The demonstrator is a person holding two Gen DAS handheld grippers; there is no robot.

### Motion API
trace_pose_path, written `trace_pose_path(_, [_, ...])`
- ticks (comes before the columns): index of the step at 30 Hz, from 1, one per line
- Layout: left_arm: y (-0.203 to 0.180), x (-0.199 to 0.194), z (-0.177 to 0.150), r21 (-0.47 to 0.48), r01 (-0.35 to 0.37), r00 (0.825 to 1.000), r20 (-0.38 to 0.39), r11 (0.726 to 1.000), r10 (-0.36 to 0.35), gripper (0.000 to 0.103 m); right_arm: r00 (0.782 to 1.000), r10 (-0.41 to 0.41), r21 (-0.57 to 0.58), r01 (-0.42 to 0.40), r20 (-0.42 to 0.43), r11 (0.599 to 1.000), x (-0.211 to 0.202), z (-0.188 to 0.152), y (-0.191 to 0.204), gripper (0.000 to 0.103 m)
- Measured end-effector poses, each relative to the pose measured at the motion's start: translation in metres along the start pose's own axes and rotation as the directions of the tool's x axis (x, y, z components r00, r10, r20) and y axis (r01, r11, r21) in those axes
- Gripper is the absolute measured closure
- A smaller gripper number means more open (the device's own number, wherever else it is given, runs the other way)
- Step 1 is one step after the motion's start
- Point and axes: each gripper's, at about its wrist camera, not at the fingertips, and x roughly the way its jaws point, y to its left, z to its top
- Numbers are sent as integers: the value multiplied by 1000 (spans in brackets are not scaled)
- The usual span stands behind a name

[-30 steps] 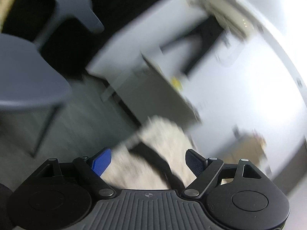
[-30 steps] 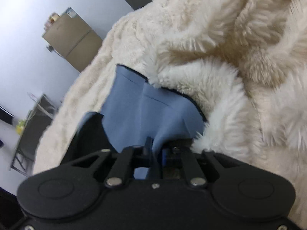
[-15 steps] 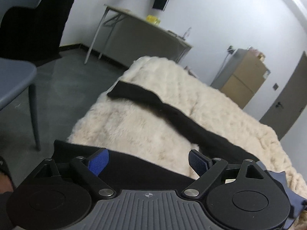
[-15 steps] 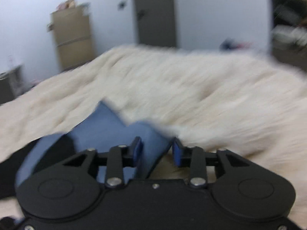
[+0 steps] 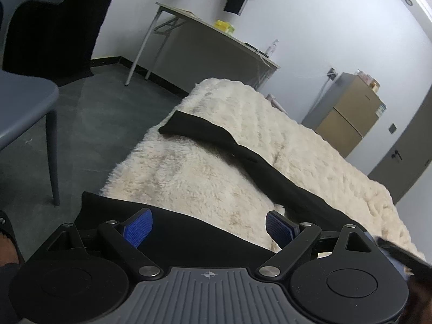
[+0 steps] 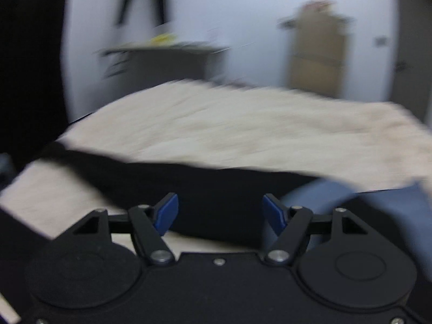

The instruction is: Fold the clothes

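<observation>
Clearly the black garment (image 5: 243, 156) is soft, light and limp, sprawled across the cream fluffy blanket (image 5: 310, 140); a hem or corner seems the best hold. Left gripper (image 5: 208, 225) fingers are spread, empty. Right gripper (image 6: 220, 210) fingers have just been opening, nothing pinched.
</observation>
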Motion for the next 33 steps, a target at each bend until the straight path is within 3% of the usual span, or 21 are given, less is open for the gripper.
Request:
trace_pose_path(5, [3, -2, 1, -26, 3, 1000, 14, 1000, -3, 15, 991, 135, -4, -135, 16, 991, 36, 13, 98, 35])
trace_pose_path(8, [4, -7, 1, -39, -3, 999, 45, 999, 5, 15, 967, 247, 62, -250, 59, 966, 34, 9, 143, 35])
trace_pose_path(11, [7, -13, 1, -55, 23, 997, 77, 998, -19, 15, 960, 267, 35, -270, 83, 962, 25, -7, 160, 33])
trace_pose_path(14, [9, -10, 3, -69, 25, 997, 73, 997, -20, 15, 963, 269, -10, -269, -25, 963, 28, -28, 174, 33])
trace_pose_path(16, [9, -7, 4, -75, 25, 998, 63, 997, -20, 15, 960, 269, 55, -265, -77, 963, 28, -36, 172, 33])
trace_pose_path(20, [10, -2, 5, -83, 31, 998, 48, 996, -27, 15, 926, 357, 111, -345, -122, 932, 17, -30, 166, 33])
trace_pose_path(22, [12, -2, 4, -92, 37, 998, 47, 995, -33, 15, 920, 382, 71, -377, -86, 923, 7, -13, 163, 33])
trace_pose_path(25, [15, -2, 5, -113, 48, 998, 46, 992, -43, 15, 938, 347, -38, -347, -3, 937, 2, 23, 162, 26])
trace_pose_path(28, [22, -3, 6, -154, 56, 997, 57, 986, -47, 15, 945, 327, -194, -321, -3, 927, 15, 58, 176, 20])
trace_pose_path(31, [26, -3, 7, -182, 57, 997, 65, 982, -46, 15, 955, 292, -413, -290, -61, 863, 40, 84, 205, 20])
trace_pose_path(33, [27, -4, 6, -188, 58, 997, 68, 980, -45, 15, 957, 285, -552, -271, -62, 789, 59, 91, 227, 20])
